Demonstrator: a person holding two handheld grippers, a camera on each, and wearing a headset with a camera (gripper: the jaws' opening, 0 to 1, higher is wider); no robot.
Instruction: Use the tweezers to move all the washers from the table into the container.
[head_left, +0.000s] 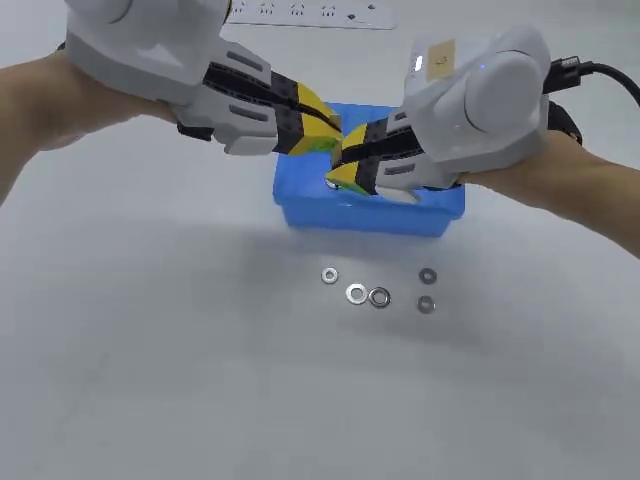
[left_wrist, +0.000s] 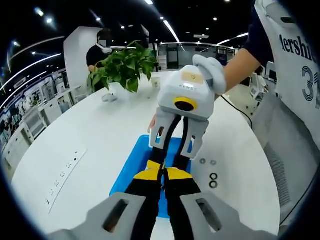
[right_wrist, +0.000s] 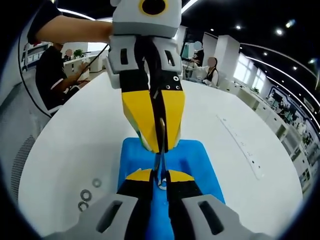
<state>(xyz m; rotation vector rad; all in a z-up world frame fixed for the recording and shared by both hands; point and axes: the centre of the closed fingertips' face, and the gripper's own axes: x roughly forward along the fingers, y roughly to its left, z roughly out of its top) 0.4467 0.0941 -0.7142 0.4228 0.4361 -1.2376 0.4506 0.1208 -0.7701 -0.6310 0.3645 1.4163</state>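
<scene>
Left tongs (left_wrist: 163, 172) and right tongs (right_wrist: 160, 176) both clamp tweezers (right_wrist: 161, 150) | washer (right_wrist: 161, 184) at tip, directly over container (head_left: 360, 215) | five washers (head_left: 378, 296) lower centre on counter (head_left: 150, 350)

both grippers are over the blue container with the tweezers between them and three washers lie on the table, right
Not quite. The head view shows five washers on the table, not three. The rest holds: the left gripper and the right gripper are both over the blue container, with the tweezers between them.
</scene>
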